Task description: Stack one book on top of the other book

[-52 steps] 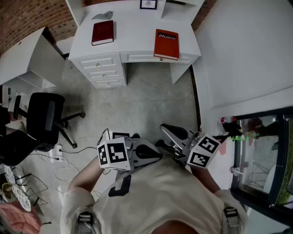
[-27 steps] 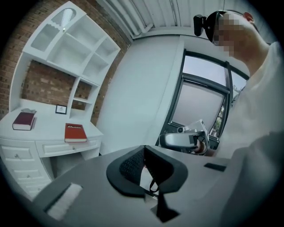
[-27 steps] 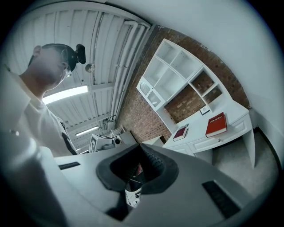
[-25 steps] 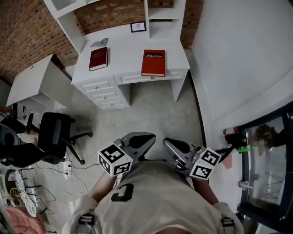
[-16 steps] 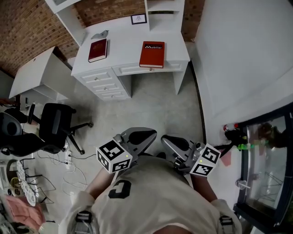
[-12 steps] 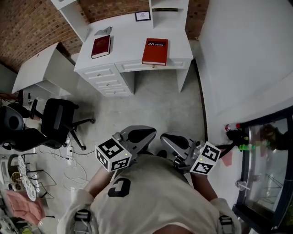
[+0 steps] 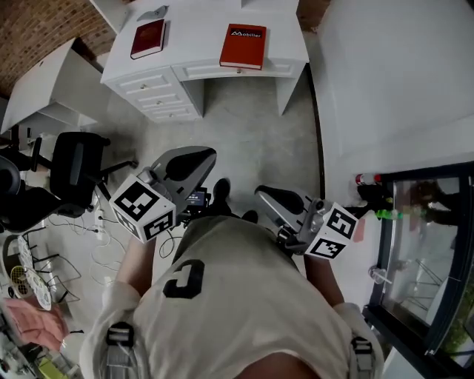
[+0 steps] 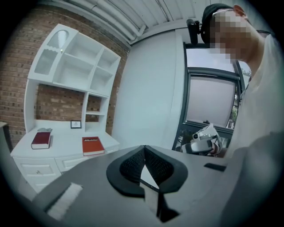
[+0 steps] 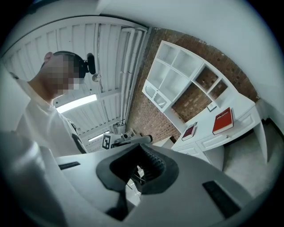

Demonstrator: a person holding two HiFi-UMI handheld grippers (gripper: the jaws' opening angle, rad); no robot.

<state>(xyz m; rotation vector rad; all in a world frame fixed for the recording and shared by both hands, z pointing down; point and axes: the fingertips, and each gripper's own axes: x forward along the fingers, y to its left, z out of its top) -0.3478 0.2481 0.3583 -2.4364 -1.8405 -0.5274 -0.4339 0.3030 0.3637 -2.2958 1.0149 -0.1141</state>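
Two books lie apart on the white desk (image 7: pixel 207 22), far ahead of me: a dark red book (image 7: pixel 147 38) on the left and a bright red book (image 7: pixel 243 46) on the right. Both also show in the left gripper view, dark red book (image 8: pixel 41 140) and bright red book (image 8: pixel 92 145), and in the right gripper view, dark red book (image 9: pixel 189 131) and bright red book (image 9: pixel 222 121). My left gripper (image 7: pixel 194 155) and right gripper (image 7: pixel 265 195) are held close to my body over the floor. Each is shut with nothing in it, left gripper (image 8: pixel 144 147), right gripper (image 9: pixel 140 146).
A drawer unit (image 7: pixel 159 92) sits under the desk's left side. A black office chair (image 7: pixel 74 169) and loose cables (image 7: pixel 96 244) are on the floor at the left. A white wall and a glass door (image 7: pixel 422 244) are on the right. White shelves (image 8: pixel 75 66) rise above the desk.
My left gripper has swung out to the left and further from my body. The desk and books now sit higher in the head view. The right gripper has barely shifted.
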